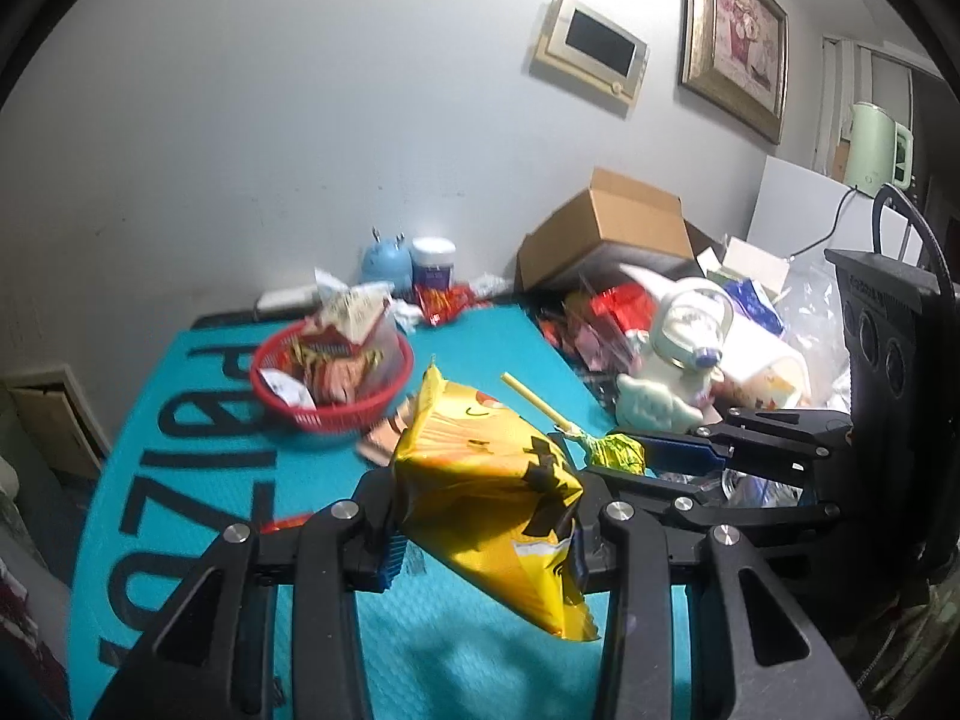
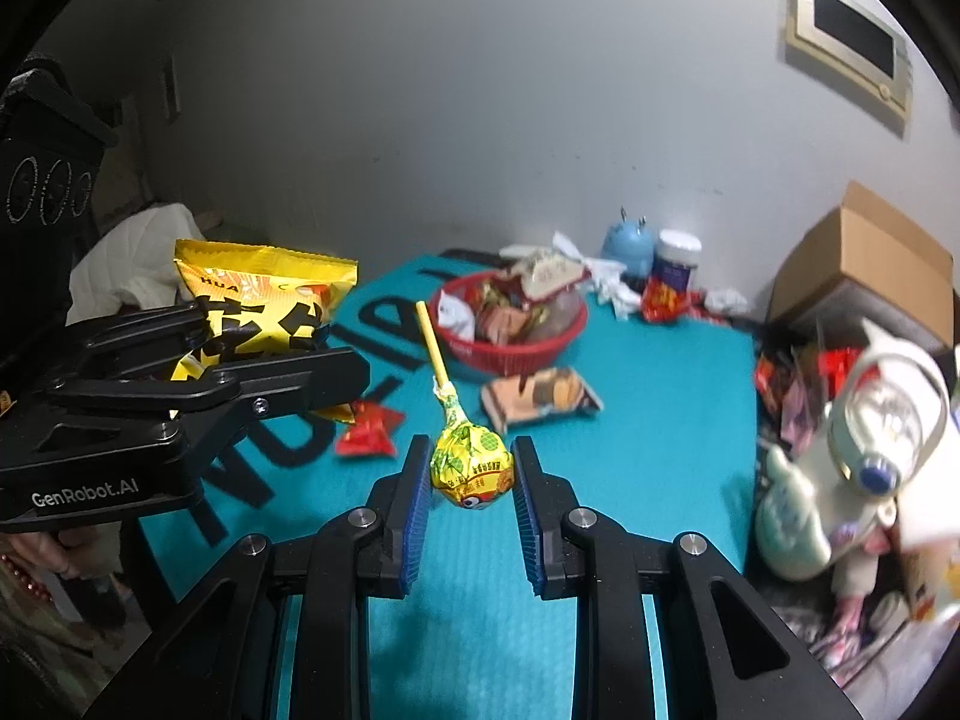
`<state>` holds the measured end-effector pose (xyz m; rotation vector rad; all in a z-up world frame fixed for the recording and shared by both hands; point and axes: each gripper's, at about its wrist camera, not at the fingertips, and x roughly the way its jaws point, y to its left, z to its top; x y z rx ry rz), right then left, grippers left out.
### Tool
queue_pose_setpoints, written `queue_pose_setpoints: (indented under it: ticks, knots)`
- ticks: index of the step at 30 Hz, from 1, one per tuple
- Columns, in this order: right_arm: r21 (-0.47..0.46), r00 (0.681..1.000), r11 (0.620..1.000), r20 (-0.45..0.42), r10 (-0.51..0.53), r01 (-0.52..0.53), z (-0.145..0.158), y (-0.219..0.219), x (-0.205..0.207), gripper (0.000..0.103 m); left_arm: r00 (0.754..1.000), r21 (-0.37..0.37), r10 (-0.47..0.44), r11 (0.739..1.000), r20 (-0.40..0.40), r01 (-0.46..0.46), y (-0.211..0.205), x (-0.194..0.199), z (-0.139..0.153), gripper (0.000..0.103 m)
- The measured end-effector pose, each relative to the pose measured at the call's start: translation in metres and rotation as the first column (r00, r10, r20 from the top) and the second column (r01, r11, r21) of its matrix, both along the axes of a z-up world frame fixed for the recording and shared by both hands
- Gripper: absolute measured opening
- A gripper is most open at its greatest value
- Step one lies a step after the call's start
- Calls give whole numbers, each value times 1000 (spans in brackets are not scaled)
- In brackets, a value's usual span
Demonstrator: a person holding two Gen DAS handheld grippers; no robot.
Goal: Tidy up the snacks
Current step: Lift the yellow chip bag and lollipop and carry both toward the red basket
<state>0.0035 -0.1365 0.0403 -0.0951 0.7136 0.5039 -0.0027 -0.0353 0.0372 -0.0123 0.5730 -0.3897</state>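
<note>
We see the lollipop (image 2: 472,468) held by its round wrapped head between the blue pads of the right gripper (image 2: 471,495), whose jaws stand narrow and clamped on it. Its pale yellow stick runs away from us toward the far wall, leaning slightly left, so its long axis follows the gripper's fingers. The left gripper (image 1: 480,531) is closed on a yellow snack bag (image 1: 486,480), which sits tilted between its pads, one sealed end pointing to the far side and the other hanging near us. Both snacks are lifted clear above the teal mat (image 1: 468,648).

Only the right wrist view shows us the bag's printed face with its black characters and serrated top edge, a red candy wrapper (image 2: 366,438) on the mat below the left gripper, and an orange-brown packet (image 2: 540,399) lying just near of the red basket (image 2: 510,354). Only the left wrist view shows a framed picture (image 1: 741,30) and a green kettle (image 1: 879,147) at far right.

The lollipop's wrapper is yellow with green leaf patterns and a red patch low down, twisted tight where it meets the stick. The basket, heaped with snack packets, stands on the far part of the mat.
</note>
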Motion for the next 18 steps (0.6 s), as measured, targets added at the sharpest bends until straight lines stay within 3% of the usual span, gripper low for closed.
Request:
queue_pose_setpoints:
  ticks: [18]
  knots:
    - [32, 996, 999, 86, 0, -3, 34, 13, 61, 26, 991, 10, 10, 1000, 132, -11, 14, 61, 46, 39]
